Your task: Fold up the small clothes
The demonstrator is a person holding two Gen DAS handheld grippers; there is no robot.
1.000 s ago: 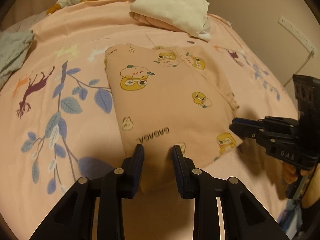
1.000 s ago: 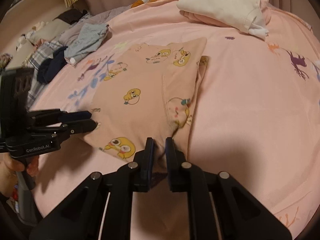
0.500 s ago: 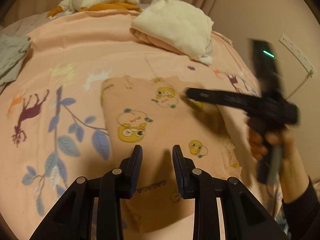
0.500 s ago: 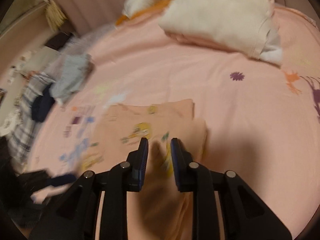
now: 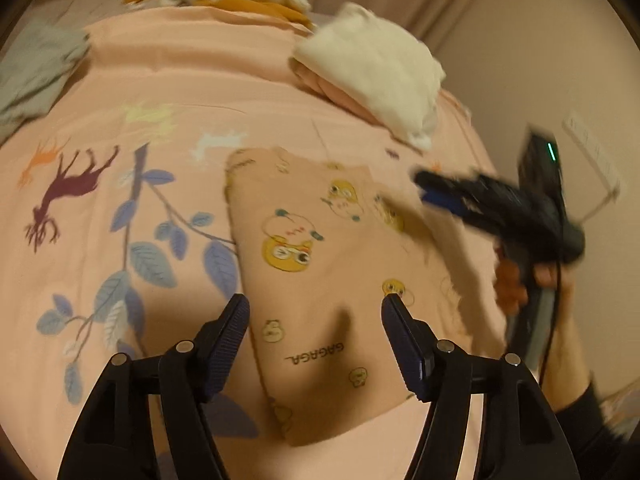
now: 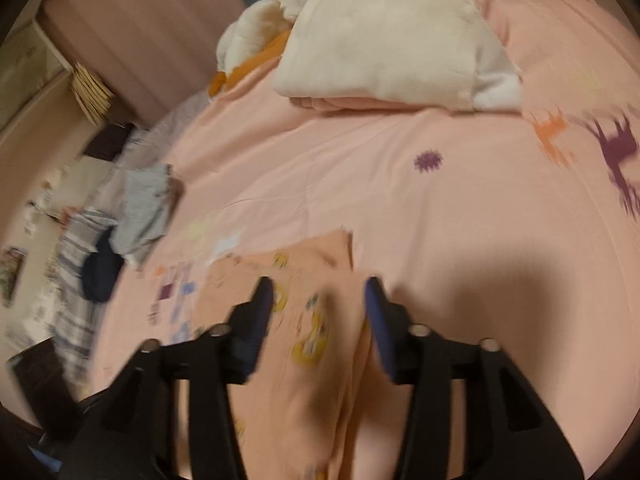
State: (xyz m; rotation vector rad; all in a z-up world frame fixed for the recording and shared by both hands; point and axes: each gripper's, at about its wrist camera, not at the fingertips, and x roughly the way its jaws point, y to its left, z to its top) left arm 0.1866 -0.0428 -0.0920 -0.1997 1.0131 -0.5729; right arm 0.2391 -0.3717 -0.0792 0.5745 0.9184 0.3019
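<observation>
Left wrist: tongs [image 5: 315, 306] opening, empty.

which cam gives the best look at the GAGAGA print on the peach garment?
Left wrist. The peach garment lies nearly whole between its fingers, and the GAGAGA print is readable. Right wrist shows only a blurred, partial strip of the garment, no lettering.

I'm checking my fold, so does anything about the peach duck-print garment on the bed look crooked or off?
Slightly. The garment lies flat on the bedsheet, but its right side looks doubled into a loose lengthwise flap, so that edge is uneven. Both tools are opening above it, gripping nothing. Blur hides finer creases.
</observation>
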